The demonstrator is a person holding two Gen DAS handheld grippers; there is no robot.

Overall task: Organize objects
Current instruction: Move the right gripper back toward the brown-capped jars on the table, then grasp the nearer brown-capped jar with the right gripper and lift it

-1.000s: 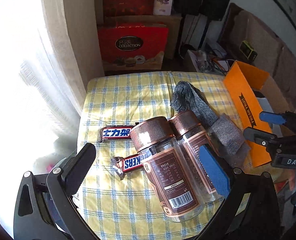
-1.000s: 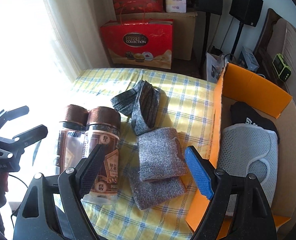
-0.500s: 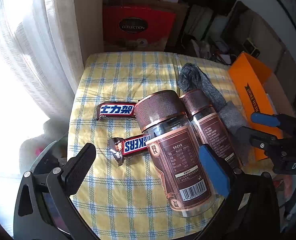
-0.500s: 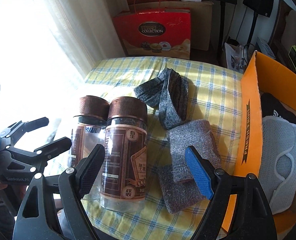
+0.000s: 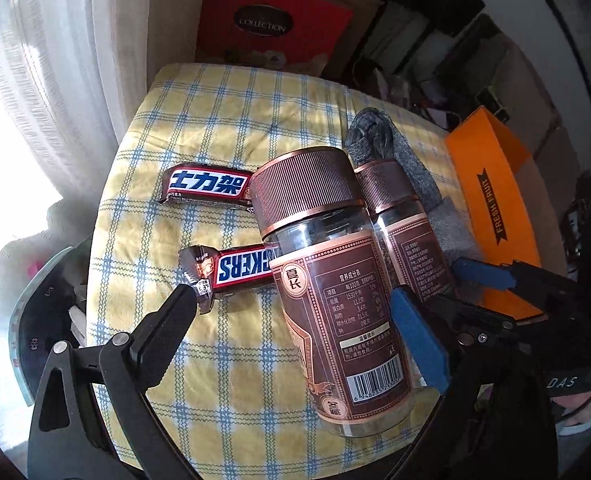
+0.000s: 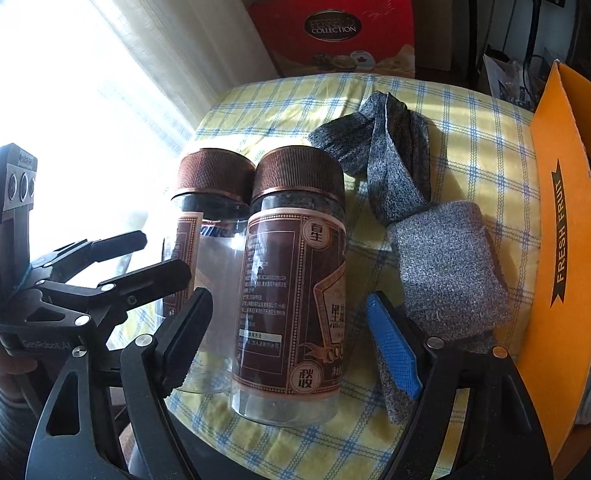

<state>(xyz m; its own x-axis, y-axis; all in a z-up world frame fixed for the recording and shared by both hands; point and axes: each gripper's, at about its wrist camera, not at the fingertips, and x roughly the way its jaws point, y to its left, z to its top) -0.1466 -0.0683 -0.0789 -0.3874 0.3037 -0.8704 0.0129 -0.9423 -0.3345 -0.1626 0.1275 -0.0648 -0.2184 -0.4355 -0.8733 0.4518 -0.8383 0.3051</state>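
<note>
On the checked counter [image 5: 223, 120], both tongs have come down closer than a second ago. The left tongs [image 5: 295, 320] and right tongs [image 6: 295, 328] each straddle a jar, wide, closing, not touching. Near jar [image 5: 335, 280] and far jar [image 6: 291, 280] hold dark grains; orange box [image 6: 563, 240] holds white mesh.

Strong daylight is admitted through the sheer curtain [image 6: 107, 40] to the left of the jaws in both views, and the window area there is blown out to white. The checked cloth [image 5: 223, 120] ahead of the jaws is sunlit, with soft striped shadows cast across it. Glare and reflections are seen on the clear jar [image 6: 291, 296] between the right jaws. The background beyond the jaws is rendered dim. Straight lines are bent by fisheye distortion, and the corners are vignetted black. Focus is acceptable throughout.
</note>
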